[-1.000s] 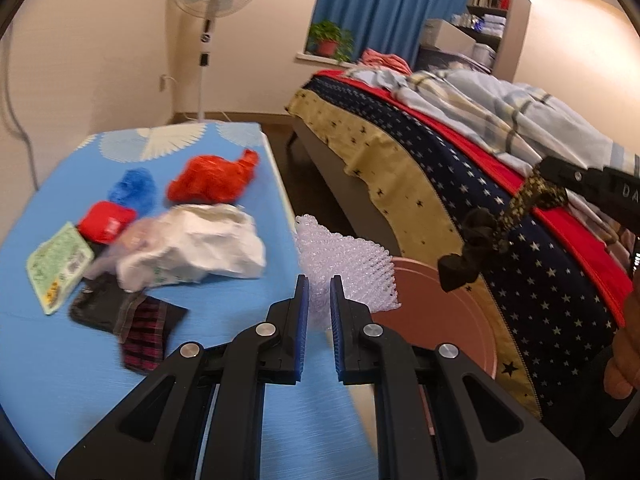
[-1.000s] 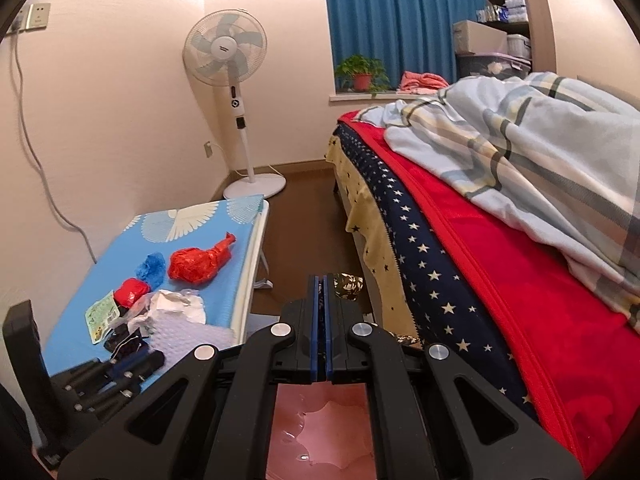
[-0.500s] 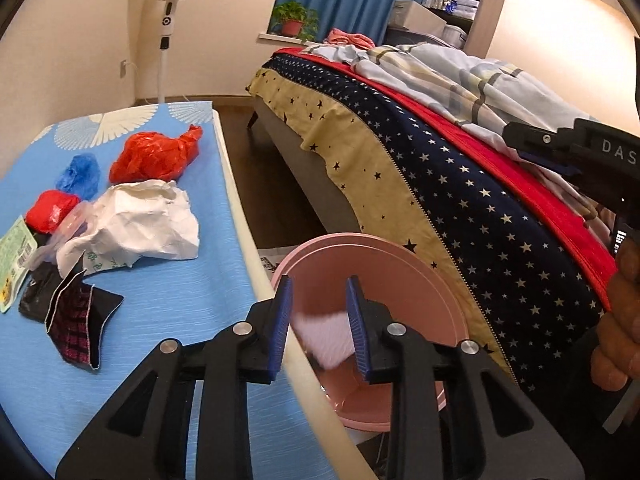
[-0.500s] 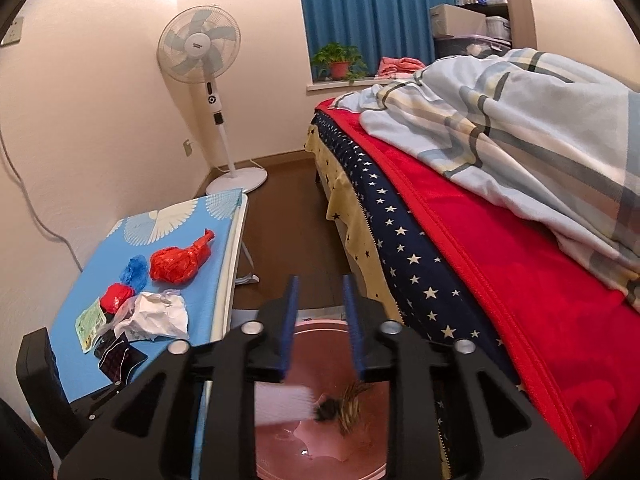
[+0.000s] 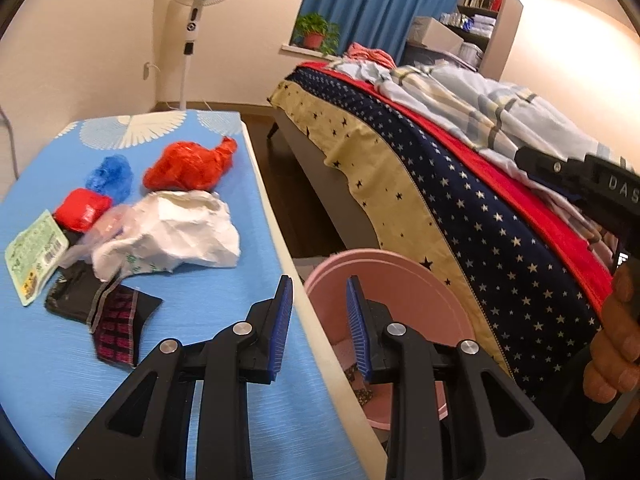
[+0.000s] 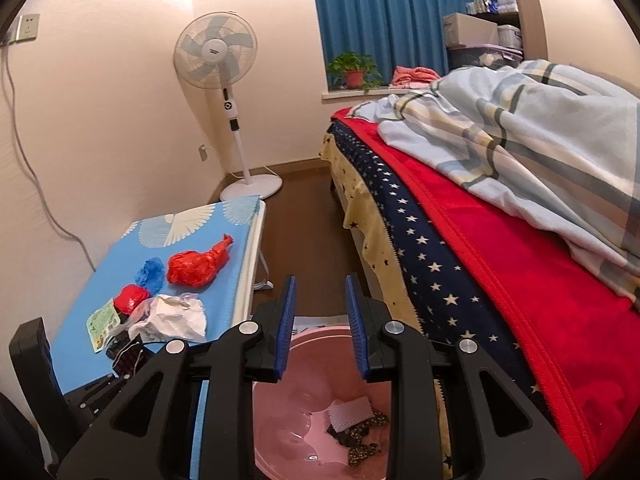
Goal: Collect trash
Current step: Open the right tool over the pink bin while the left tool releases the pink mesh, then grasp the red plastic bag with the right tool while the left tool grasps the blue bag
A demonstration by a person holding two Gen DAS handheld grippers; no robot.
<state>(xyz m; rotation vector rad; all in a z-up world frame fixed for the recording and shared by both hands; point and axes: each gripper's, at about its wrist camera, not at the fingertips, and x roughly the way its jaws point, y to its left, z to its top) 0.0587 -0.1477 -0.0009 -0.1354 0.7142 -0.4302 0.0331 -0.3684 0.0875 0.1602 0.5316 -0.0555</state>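
Note:
A pink basin (image 6: 320, 436) (image 5: 404, 304) stands on the floor between the blue table (image 5: 60, 360) and the bed. Inside it lie a white bubble-wrap piece (image 6: 349, 413) and a dark patterned scrap (image 6: 362, 442). My right gripper (image 6: 320, 312) hangs open above the basin, nothing between its blue pads. My left gripper (image 5: 320, 312) is open too, over the table edge and the basin rim. On the table lie a white crumpled bag (image 5: 176, 232), a red bag (image 5: 188, 166), a blue wad (image 5: 110, 176), a small red wad (image 5: 82, 208), a green packet (image 5: 34, 256) and a dark wrapper (image 5: 116, 312).
The bed (image 6: 500, 288) with a starred cover and a red blanket runs along the right. A standing fan (image 6: 218, 60) is at the far wall, a potted plant (image 6: 354, 70) on the sill. A hand (image 5: 612, 344) holds the right gripper's body at the left wrist view's right edge.
Both grippers opened. The bubble wrap left the left gripper and the dark scrap left the right one; both now lie in the pink basin.

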